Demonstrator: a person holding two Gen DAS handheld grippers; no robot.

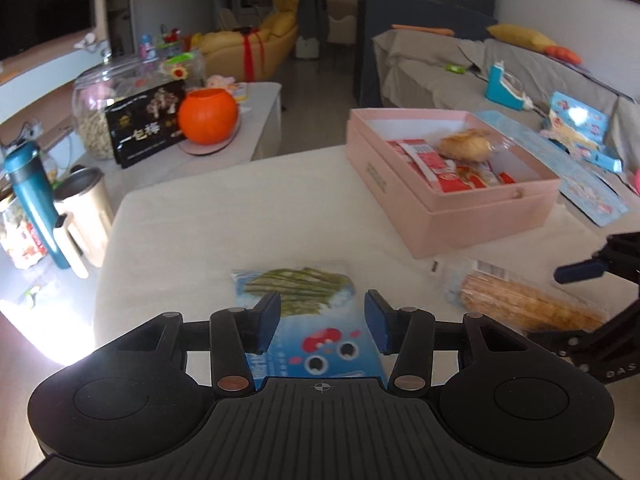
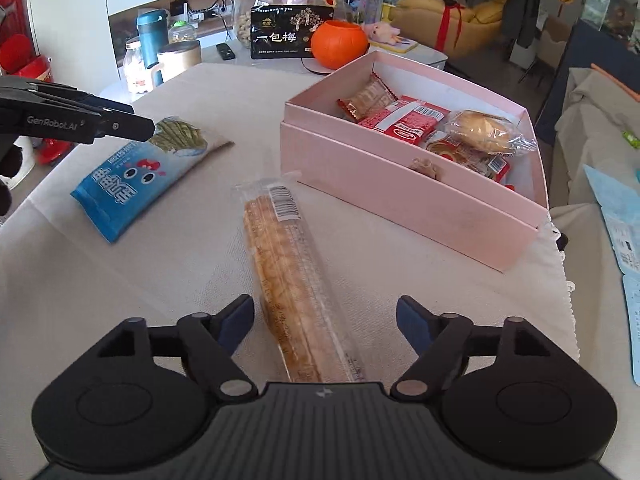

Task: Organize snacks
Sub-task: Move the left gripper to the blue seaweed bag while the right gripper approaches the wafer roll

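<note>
A blue snack bag (image 1: 316, 320) with green sticks printed on it lies on the white cloth (image 1: 224, 224); it also shows in the right wrist view (image 2: 140, 176). My left gripper (image 1: 322, 322) is open, with its jaws on either side of the bag just above it. A long clear-wrapped pastry stick (image 2: 292, 292) lies in front of my open right gripper (image 2: 325, 320), between its jaws; it also shows in the left wrist view (image 1: 520, 300). The pink box (image 2: 400, 196) holds several red packets (image 2: 404, 124) and a wrapped bun (image 2: 484, 130).
Behind the cloth stand an orange pumpkin pot (image 2: 339, 44), a black plum-snack bag (image 2: 284, 32), a glass jar (image 2: 272, 4), a teal bottle (image 1: 32, 204) and a gold mug (image 1: 86, 216). Blue paper packaging (image 2: 624, 240) lies right of the box. A sofa (image 1: 480, 68) stands beyond.
</note>
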